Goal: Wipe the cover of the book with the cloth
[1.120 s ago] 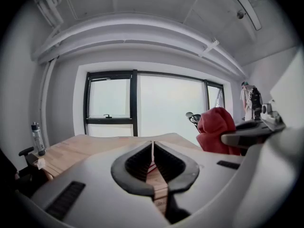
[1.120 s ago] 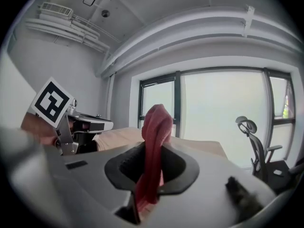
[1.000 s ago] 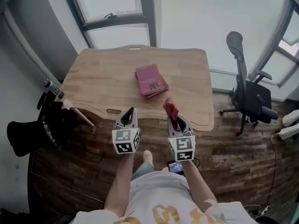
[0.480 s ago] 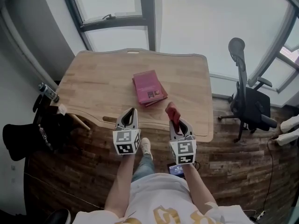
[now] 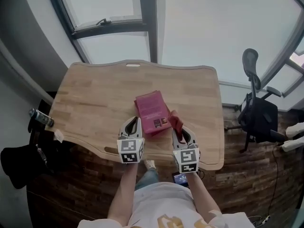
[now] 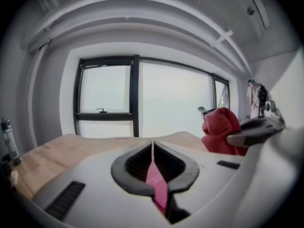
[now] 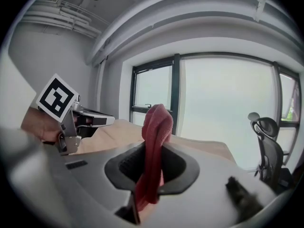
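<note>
Pale wooden desk [image 5: 95, 94] carries a pink rectangular book [image 5: 151, 109]; left gripper [image 5: 134, 121] fingers pressed together just left of it, right gripper [image 5: 178, 129] fingers pinching a red cloth [image 5: 175, 119].

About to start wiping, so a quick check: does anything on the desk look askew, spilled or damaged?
Only the book lies askew, turned at an angle to the edges of the desk. No spill or damage shows. The cloth is bunched up in the right gripper, not spread flat.

Magenta book [image 5: 152, 112]; red cloth [image 5: 176, 121]; pale wood-grain desk [image 5: 95, 94]
</note>
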Demonstrator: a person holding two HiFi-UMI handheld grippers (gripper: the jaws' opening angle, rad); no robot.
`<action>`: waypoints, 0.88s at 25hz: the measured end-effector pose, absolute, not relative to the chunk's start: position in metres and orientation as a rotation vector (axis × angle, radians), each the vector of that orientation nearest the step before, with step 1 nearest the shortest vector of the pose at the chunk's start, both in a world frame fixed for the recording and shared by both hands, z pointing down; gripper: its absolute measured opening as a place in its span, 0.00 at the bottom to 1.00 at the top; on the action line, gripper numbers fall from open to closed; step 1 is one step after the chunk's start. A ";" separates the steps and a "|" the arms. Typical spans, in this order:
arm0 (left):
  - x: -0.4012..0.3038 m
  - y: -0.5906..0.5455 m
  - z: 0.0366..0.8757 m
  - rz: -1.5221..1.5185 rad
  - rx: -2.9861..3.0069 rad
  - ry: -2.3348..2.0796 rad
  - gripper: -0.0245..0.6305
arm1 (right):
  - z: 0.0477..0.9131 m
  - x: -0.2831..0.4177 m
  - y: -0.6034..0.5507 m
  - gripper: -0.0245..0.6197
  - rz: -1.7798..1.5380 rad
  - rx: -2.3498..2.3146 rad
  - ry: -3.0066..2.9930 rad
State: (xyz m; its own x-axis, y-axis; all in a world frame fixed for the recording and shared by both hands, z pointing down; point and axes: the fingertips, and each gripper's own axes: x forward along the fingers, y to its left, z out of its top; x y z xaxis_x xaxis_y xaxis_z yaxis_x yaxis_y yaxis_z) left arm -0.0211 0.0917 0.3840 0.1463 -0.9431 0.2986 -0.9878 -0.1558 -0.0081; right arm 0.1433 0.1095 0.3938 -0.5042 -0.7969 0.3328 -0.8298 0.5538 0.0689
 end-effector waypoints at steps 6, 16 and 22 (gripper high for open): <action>-0.053 -0.001 0.412 0.407 2.226 -1.835 0.07 | 0.411 0.112 0.020 0.15 0.212 1.366 -2.393; -0.086 -0.066 0.434 0.328 2.328 -1.759 0.06 | 0.454 0.086 -0.055 0.15 0.296 1.419 -2.265; -0.084 -0.076 0.458 0.329 2.298 -1.670 0.06 | 0.462 0.088 -0.060 0.15 0.288 1.394 -2.230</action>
